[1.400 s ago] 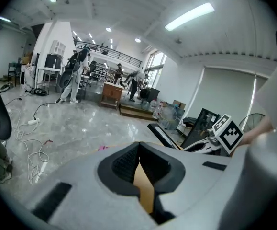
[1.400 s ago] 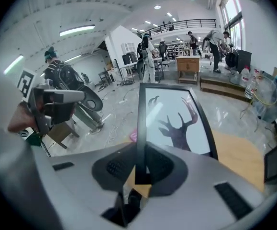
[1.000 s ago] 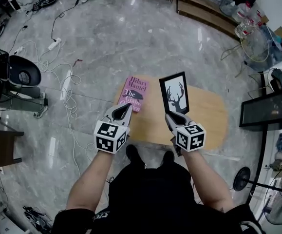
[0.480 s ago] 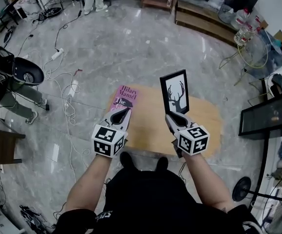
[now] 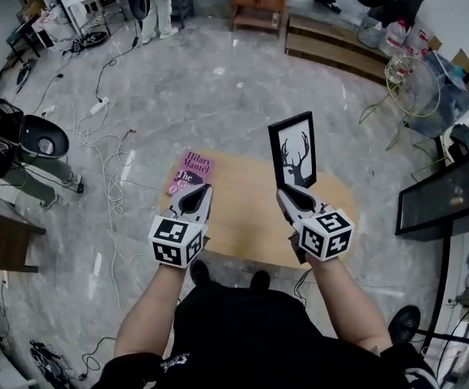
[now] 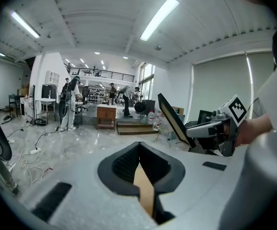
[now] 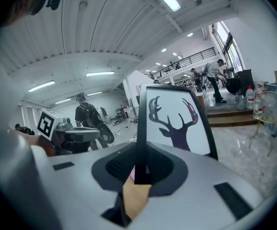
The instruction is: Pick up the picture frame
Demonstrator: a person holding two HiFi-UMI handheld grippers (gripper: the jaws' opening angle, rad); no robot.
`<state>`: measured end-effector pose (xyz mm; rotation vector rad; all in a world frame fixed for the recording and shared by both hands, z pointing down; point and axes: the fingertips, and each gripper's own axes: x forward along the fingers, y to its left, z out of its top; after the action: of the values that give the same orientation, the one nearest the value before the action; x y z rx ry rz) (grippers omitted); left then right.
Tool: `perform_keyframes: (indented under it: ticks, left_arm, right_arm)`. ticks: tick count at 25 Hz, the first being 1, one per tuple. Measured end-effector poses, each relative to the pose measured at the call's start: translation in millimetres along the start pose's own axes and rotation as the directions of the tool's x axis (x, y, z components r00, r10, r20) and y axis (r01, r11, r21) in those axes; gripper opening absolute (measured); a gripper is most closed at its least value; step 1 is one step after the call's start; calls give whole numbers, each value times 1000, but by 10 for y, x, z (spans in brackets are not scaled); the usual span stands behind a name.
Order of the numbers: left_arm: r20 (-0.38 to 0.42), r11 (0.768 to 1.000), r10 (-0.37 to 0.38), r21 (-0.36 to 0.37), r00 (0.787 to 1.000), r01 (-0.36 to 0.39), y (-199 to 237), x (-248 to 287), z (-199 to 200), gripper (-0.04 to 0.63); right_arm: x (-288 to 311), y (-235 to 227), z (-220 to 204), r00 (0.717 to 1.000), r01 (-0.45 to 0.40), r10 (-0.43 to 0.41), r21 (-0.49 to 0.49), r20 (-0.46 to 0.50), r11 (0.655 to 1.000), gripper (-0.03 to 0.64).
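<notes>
The pick-up looks done: the right gripper (image 5: 292,197) has its fingers clamped on the lower edge of the picture frame (image 5: 292,151), which stands upright, apparently clear of the worktop (image 5: 250,225). The left gripper (image 5: 195,200), fingers together and empty, hovers near a pink book (image 5: 190,172).

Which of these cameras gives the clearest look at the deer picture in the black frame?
The right gripper view: the picture frame is close, deer facing the camera. The head view shows it smaller, from above; the left gripper view shows only its edge and back.
</notes>
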<state>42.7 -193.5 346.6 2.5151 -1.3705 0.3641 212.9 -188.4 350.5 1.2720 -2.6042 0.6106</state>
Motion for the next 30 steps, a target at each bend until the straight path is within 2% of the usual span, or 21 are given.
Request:
perform_keyframes:
  ticks: [2,10,17,21,25,30]
  left_arm:
    - [15,1000,4,3,1000,-4,-110,4,47,9]
    - [44,1000,-11,1,999,11,-82,-202,104,9]
    - [81,999,-50,17,995,49,112,-261,201,9]
    - [115,996,-76,54,990,70,264,-267,295,8]
    - [150,994,-88,76,985,78,410,-289,429,9]
    - [196,995,-94,49,976,86,502,-391,623,9]
  right_arm:
    - [-124,-66,7,1000,2,-2,-1,10,1000,67]
    - [-252,64,63,999,37,-38,4,31,999,67]
    - [-295,212,235,992,97,-96,-12,86,995,67]
    - [-272,321,353,984,124,-122,-8,131,992,67]
    - [-245,478,552,978,121,-115,-24,175,992,67]
    - [-208,644,761,972,115,-100,-62,214,991,67]
